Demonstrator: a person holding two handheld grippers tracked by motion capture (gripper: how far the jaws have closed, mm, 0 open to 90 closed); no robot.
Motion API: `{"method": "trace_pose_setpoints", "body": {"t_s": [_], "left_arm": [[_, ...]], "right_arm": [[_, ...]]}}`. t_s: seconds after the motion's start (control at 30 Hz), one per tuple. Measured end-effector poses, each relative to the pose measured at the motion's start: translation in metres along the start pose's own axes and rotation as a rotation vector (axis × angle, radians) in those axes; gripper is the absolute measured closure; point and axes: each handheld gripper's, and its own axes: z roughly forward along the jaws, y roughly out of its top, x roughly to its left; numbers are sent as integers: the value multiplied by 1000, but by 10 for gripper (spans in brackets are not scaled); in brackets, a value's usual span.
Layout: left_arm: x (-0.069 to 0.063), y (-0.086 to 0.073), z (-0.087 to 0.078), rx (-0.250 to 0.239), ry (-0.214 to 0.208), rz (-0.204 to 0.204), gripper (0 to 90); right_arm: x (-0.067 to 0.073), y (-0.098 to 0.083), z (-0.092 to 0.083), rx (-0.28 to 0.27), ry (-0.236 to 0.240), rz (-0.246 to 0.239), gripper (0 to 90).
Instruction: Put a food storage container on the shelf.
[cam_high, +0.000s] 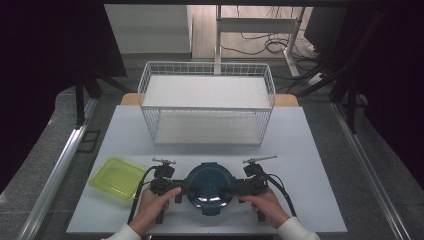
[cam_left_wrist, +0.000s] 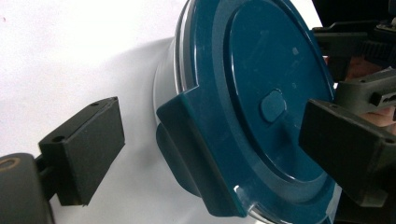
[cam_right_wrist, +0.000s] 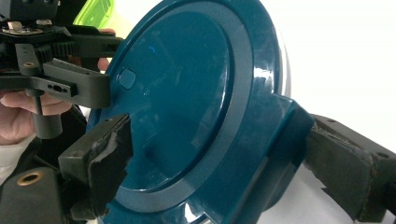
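Round container (cam_high: 209, 186) with its dark teal lid is sitting at the near middle of the white table (cam_high: 310, 165), and we are bracketing it from both sides; its clear body is mostly hiding under the lid, and our grippers are covering its side latches from above; whether the pads are pressing, we cannot tell. We are holding the left gripper (cam_left_wrist: 210, 144) wide, jaws straddling a lid latch (cam_left_wrist: 196, 149); the right gripper (cam_right_wrist: 219, 163) is gaping equally wide around the opposite latch (cam_right_wrist: 275, 140). A yellow-green lid (cam_high: 116, 177) is lying just left; a wire basket (cam_high: 207, 102) is standing behind.
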Motion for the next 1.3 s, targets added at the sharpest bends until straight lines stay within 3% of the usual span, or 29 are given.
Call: {"method": "trace_pose_setpoints", "body": {"t_s": [0.3,0.4,0.67,1.07,1.3], "left_arm": [[-4,-2,5,23,-61,-24,124],[-9,-2,6,27,-29,-8,161],[-9,-1,2,21,-25,-20,211],[-23,-6,-6,-17,14,-6,286],[-27,-7,-9,-32,23,-24,309]], "right_arm": [[0,-1,2,16,12,33,175],[-5,0,-1,13,36,84,229],[-5,-1,-4,11,36,94,265],[1,-6,-14,-25,21,161,327],[2,-7,-16,-34,23,188,335]]}}
